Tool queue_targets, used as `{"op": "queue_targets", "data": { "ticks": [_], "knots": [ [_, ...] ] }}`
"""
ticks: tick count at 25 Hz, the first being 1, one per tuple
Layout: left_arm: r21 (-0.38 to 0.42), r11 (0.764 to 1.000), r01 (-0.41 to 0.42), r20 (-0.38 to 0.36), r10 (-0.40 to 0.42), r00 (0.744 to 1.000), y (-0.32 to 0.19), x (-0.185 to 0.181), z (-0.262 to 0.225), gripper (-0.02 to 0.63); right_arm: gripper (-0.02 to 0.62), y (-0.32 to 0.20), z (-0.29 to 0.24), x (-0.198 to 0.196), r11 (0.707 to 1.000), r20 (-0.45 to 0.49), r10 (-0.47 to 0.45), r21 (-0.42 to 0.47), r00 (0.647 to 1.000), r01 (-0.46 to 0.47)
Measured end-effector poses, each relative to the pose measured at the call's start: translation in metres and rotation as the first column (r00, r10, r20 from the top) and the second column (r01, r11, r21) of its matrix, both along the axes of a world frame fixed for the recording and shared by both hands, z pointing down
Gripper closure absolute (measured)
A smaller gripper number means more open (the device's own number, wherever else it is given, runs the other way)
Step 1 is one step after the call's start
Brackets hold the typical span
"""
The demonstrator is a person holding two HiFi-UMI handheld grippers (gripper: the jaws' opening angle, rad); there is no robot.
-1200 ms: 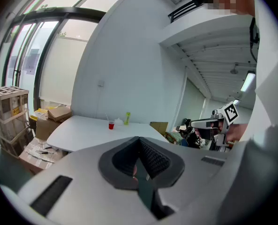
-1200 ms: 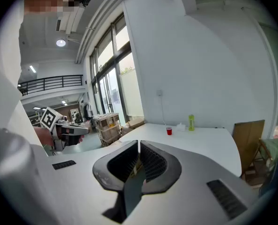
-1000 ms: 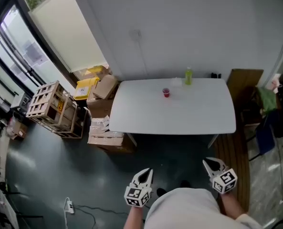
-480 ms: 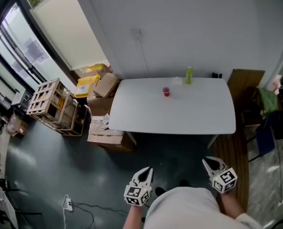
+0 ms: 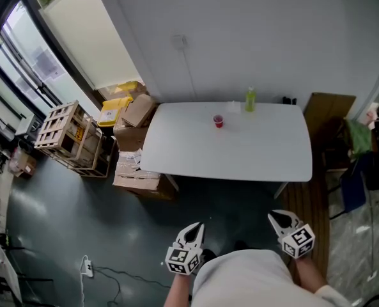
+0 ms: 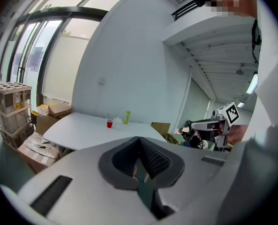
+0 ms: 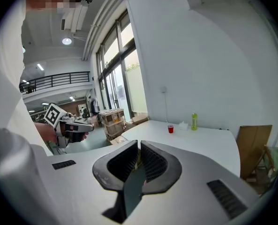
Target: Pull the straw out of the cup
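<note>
Standing well back from the white table (image 5: 240, 155), a person holds the left gripper (image 5: 194, 230) and right gripper (image 5: 278, 217) low over the dark floor (image 5: 68, 229), each with jaws pressed together on nothing. The red cup (image 5: 218, 121) sits near the table's far edge, a thin straw (image 6: 106, 116) rising from it, a green bottle (image 5: 250, 100) close by. Cardboard boxes (image 5: 135, 114) and a wooden crate (image 5: 64, 136) crowd the windowed (image 5: 23, 62) side.
</note>
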State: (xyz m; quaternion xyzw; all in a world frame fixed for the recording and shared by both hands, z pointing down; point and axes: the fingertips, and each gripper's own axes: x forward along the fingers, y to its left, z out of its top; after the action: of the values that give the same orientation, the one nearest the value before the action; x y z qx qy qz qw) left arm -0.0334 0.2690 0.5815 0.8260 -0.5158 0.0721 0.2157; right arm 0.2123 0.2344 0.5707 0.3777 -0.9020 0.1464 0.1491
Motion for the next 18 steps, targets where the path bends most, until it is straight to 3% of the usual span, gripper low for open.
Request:
{"op": "queue_targets", "data": {
  "ticks": [6,18],
  "knots": [
    [-0.001,0.999,0.033,0.006,-0.033,0.999,-0.006,0.019,-0.001,0.604,0.551,-0.005,0.010,0.010,0.997,-0.014,-0.076,-0.015,0.997,0.076],
    [-0.032,0.999,0.016,-0.002,-0.016,1.000,-0.021,0.031,0.012,0.604,0.551,-0.023,0.025,0.019,0.997,0.018,-0.039,-0.070,0.999,0.040]
  ]
}}
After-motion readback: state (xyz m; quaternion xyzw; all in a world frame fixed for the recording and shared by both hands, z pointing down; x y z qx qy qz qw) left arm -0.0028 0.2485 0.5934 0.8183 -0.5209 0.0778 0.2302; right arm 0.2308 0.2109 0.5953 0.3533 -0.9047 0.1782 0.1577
